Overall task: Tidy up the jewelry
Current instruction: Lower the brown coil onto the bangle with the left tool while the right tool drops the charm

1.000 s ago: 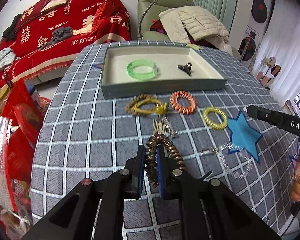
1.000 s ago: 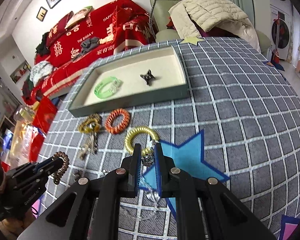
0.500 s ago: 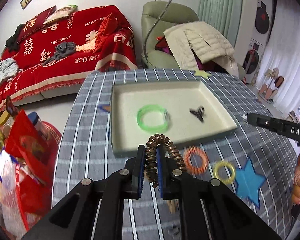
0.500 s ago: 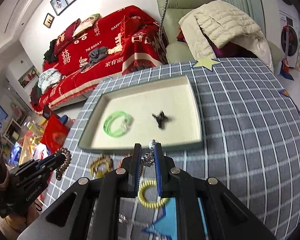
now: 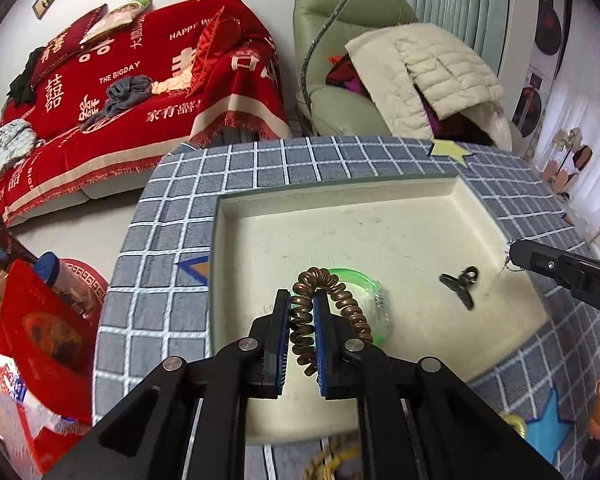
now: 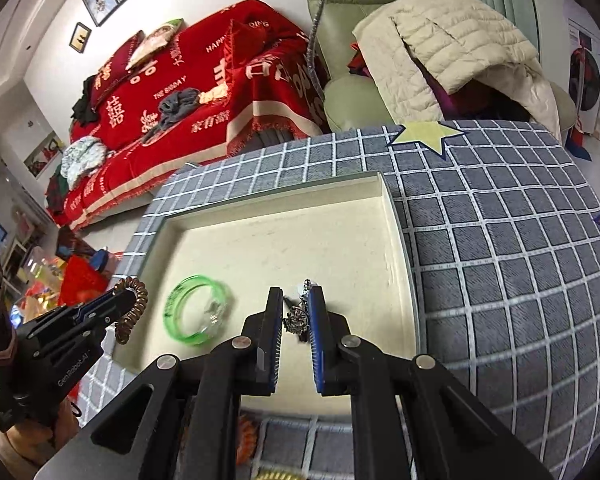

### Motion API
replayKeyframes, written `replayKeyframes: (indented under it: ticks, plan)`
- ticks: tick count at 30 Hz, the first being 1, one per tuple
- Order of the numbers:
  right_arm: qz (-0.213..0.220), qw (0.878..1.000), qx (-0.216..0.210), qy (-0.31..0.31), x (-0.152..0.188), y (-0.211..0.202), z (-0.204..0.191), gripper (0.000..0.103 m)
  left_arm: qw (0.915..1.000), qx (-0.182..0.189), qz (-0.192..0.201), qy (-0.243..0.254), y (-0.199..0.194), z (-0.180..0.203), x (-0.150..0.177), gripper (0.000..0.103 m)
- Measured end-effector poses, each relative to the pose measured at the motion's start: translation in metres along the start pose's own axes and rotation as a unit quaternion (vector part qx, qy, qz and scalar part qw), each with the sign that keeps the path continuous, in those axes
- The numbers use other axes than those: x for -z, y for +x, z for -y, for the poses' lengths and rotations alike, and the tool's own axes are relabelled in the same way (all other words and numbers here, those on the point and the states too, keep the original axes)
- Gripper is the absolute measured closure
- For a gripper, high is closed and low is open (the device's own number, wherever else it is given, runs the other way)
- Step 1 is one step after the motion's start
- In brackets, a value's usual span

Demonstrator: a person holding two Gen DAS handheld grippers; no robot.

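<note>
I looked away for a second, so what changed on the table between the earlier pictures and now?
Both hands carried their loads forward, from over the loose pieces to above the tray. The left gripper stays shut on the brown coil hair tie, the right gripper on the silver chain. Nothing was let go. The green bangle and black clip lie in the tray as before.

Even indoor light, soft shadows, fisheye-bent edges, dark corners.
</note>
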State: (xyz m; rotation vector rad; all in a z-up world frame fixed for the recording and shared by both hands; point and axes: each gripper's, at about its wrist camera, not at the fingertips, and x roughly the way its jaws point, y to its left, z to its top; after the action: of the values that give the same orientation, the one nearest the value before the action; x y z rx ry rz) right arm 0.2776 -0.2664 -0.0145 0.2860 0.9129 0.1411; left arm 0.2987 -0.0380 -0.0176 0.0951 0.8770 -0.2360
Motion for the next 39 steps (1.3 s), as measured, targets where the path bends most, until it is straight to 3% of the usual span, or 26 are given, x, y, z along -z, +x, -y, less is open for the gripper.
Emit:
replayKeyframes:
  ticks: [9,17,21,23,28,39]
  plan:
    - [-0.019,1.000,0.021,0.013,-0.002,0.040,0.017,0.089,0.9993,-0.013,-0.033,0.012,0.039,0.008,0.003,0.071]
    - [-0.032,0.999,0.026,0.019,0.007,0.055,0.023,0.089,0.9981,-0.047,-0.032,0.025,0.045,0.011,0.008,0.071]
    - [-0.037,0.999,0.021,0.025,0.008,0.057,0.023,0.088,0.9984,-0.044,-0.031,0.015,0.044,0.008,0.009,0.071]
    - [-0.042,0.999,0.011,0.027,0.007,0.058,0.024,0.083,0.9984,-0.045,-0.029,0.018,0.043,0.008,0.008,0.071]
    - [-0.018,0.999,-0.007,0.039,0.006,0.042,0.018,0.040,0.9982,-0.044,-0.025,0.031,0.040,0.012,0.008,0.070]
    - [0.014,0.998,-0.027,0.056,0.018,-0.001,0.014,0.039,0.9987,-0.038,-0.005,0.032,0.025,0.014,0.005,0.070]
